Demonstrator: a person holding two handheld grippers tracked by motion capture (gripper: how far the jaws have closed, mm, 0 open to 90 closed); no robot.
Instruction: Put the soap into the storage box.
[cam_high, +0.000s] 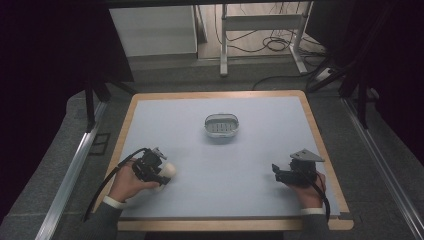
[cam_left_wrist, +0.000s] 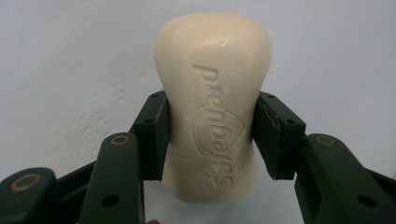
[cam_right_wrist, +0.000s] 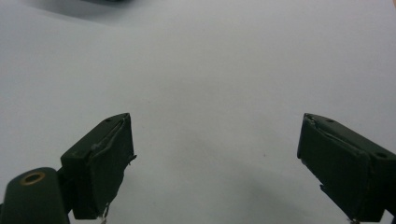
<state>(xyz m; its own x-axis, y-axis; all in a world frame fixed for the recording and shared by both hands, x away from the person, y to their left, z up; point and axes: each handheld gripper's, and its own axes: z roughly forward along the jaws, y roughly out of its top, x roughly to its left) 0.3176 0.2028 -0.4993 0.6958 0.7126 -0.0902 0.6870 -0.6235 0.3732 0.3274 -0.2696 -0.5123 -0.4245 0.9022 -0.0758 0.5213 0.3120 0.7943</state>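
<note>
Down at seven o'clock on the tabletop (cam_high: 250, 150), my left hand-held gripper (cam_high: 161, 172) clamps the soap bar (cam_left_wrist: 212, 102); right hand-held gripper (cam_high: 276, 172) gapes wide. Next: carry it toward twelve o'clock into the soap dish (cam_high: 222, 126).

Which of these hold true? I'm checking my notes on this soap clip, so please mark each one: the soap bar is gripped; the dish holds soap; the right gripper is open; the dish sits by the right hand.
1. The left gripper is shut on the cream, waisted bar of soap. True.
2. The clear oval plastic soap dish already holds soap. False: nothing lies in it; the bar is at the table's near left.
3. The right gripper is open, with nothing between its jaws. True.
4. The dish sits beside the right hand. False: it stands apart, mid-table, farther back on the pale blue mat.
</note>
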